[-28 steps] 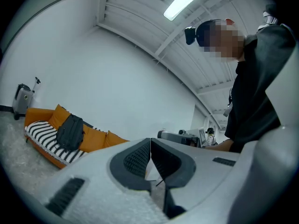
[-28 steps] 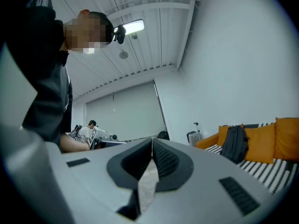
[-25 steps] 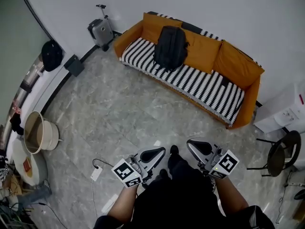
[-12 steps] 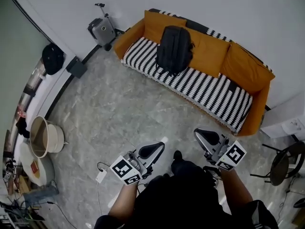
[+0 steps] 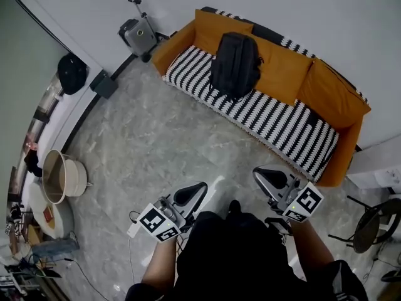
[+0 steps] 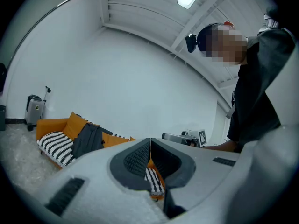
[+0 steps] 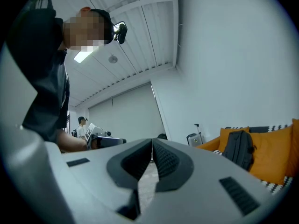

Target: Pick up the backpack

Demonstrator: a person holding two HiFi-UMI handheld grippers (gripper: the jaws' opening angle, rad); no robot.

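On striped sofa point(image 5: 276, 119), backpack point(image 5: 235, 64), apparently closed

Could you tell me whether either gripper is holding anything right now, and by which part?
Nothing is held: the left gripper and the right gripper are both shut on nothing, and the backpack leans on the sofa, untouched.

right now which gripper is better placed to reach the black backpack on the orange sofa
Right, marginally. The right gripper sits a little nearer the black fabric backpack than the left gripper in the head view. Both are far off, shut and empty.
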